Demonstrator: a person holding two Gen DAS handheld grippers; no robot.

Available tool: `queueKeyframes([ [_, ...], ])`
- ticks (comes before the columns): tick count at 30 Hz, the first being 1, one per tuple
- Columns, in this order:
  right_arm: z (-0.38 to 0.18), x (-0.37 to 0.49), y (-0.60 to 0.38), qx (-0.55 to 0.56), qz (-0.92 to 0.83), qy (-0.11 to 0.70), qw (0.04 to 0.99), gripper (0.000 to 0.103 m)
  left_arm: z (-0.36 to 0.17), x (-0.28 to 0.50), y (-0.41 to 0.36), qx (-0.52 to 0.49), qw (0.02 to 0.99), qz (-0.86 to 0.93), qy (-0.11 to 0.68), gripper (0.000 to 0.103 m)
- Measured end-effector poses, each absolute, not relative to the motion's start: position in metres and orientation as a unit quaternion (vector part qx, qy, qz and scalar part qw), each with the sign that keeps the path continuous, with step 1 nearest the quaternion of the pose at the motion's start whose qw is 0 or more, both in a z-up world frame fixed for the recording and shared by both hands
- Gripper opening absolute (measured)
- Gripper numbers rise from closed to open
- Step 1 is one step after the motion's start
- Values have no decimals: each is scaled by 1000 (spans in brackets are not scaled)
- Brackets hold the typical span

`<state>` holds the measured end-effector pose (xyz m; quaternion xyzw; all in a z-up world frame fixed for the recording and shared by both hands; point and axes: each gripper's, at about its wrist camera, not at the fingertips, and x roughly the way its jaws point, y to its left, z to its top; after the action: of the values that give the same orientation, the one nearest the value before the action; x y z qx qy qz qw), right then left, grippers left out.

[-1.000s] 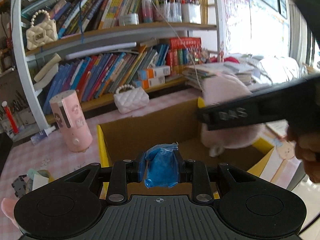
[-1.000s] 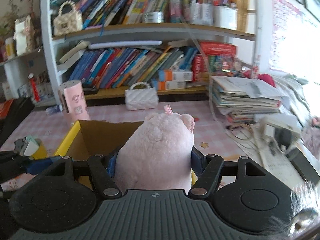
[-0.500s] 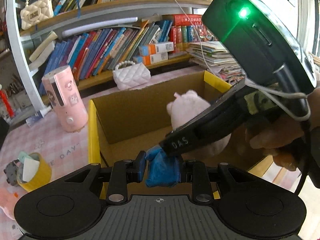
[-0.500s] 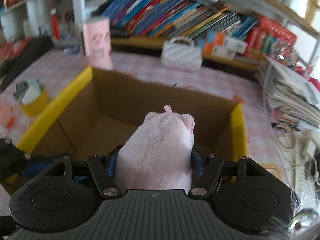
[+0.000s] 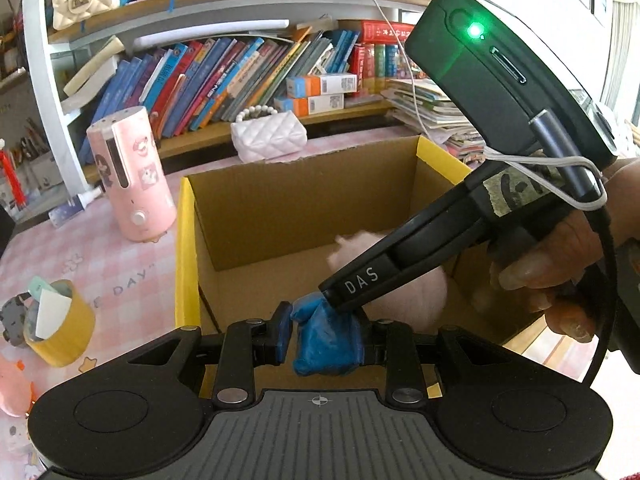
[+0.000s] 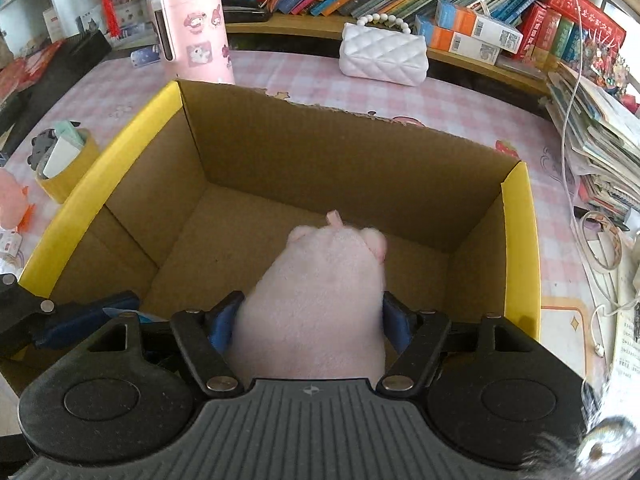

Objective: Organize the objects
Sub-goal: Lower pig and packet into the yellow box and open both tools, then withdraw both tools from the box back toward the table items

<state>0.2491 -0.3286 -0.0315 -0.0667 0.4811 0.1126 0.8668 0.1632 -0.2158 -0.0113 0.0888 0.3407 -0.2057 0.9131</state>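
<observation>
Currently the pink plush pig (image 6: 320, 300) is clamped between the pads of the right tool (image 6: 314, 320) and held inside the open cardboard box (image 6: 348, 160), low over its floor, nearer the right wall. A crumpled blue item (image 5: 328, 338) is seen at the left tool (image 5: 322, 336): it is pressed against the right pad, with a small gap at the left pad, so a firm grip cannot be confirmed. The left tool is positioned over the box's near edge, and the right tool's finger crosses just above the blue item. On the tabletop, a pink cylindrical device (image 5: 132, 176) and a white quilted purse (image 5: 268, 138) are located behind the box; a yellow tape roll (image 5: 60, 328) stuffed with small items sits left of it.
</observation>
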Motion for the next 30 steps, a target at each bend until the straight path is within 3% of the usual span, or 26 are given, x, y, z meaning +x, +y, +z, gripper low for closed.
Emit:
queueKeyframes([
  [1, -31, 249, -329, -67, 113, 480, 867, 70, -11, 163, -215, 88, 914, -206, 339, 32],
  [4, -31, 249, -329, -69, 111, 478, 868, 71, -9, 158, -213, 87, 918, -204, 328, 56],
  [10, -25, 241, -330, -64, 108, 458, 880, 82, -2, 148, -211, 93, 925, -211, 304, 73],
  [30, 49, 118, -333, 10, -51, 264, 963, 88, 38, 83, -146, 54, 950, -211, 225, 83],
])
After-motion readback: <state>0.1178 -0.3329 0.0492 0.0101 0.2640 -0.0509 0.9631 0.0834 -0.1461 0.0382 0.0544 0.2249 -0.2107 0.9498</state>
